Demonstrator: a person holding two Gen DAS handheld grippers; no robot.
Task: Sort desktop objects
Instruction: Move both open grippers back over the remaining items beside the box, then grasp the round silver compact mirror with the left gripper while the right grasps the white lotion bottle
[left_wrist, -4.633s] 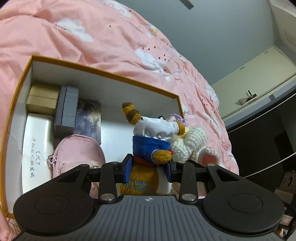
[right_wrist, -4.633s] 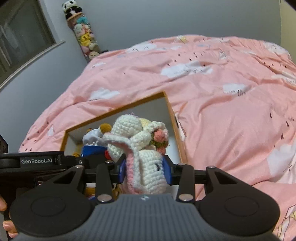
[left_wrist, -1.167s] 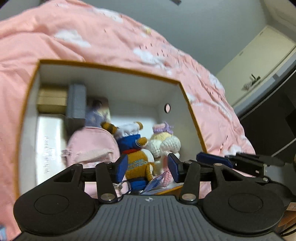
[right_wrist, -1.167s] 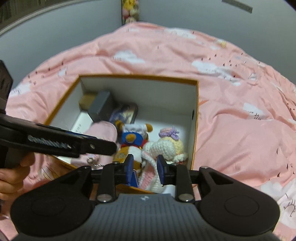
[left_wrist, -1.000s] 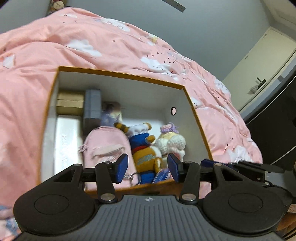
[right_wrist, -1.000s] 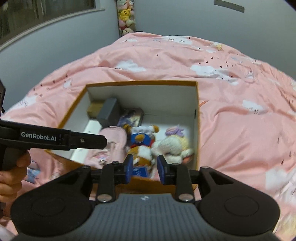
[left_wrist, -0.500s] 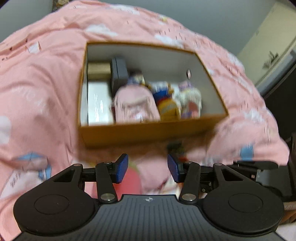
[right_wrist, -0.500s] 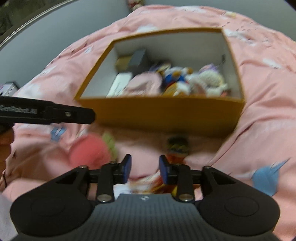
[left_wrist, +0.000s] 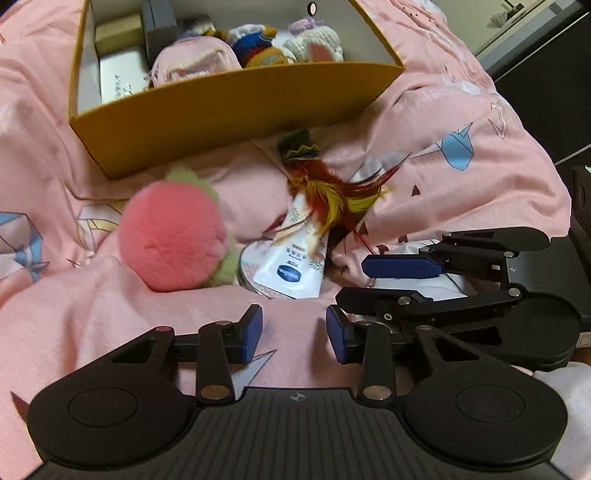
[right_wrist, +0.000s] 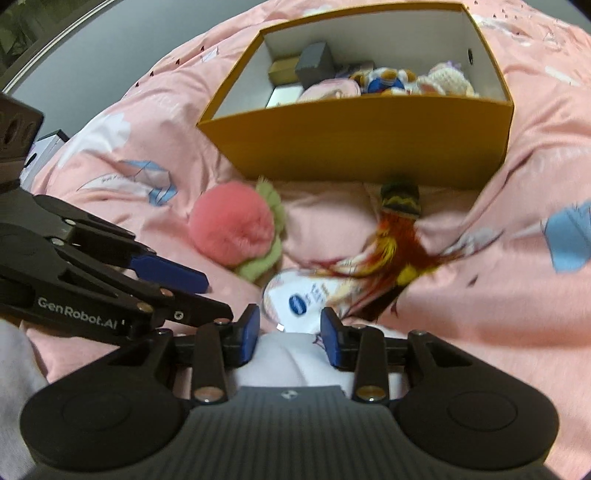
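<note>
Having left the box (left_wrist: 236, 99), both empty grippers (left_wrist: 294, 328) (right_wrist: 290, 325) hover before it, left closing; toys inside blurred.

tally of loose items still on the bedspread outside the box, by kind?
Plush toy: 1, pink strawberry plush
Feather toy: 1, red-yellow feather toy
Tube: 1, white tube
Round tin: 1, round tin under the tube
Total: 4

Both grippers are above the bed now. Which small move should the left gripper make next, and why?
Probably ease forward and left to straddle the pink plush. The left gripper, jaws closing on nothing, hangs over bare bedding, and the plush lies outside the box.
</note>
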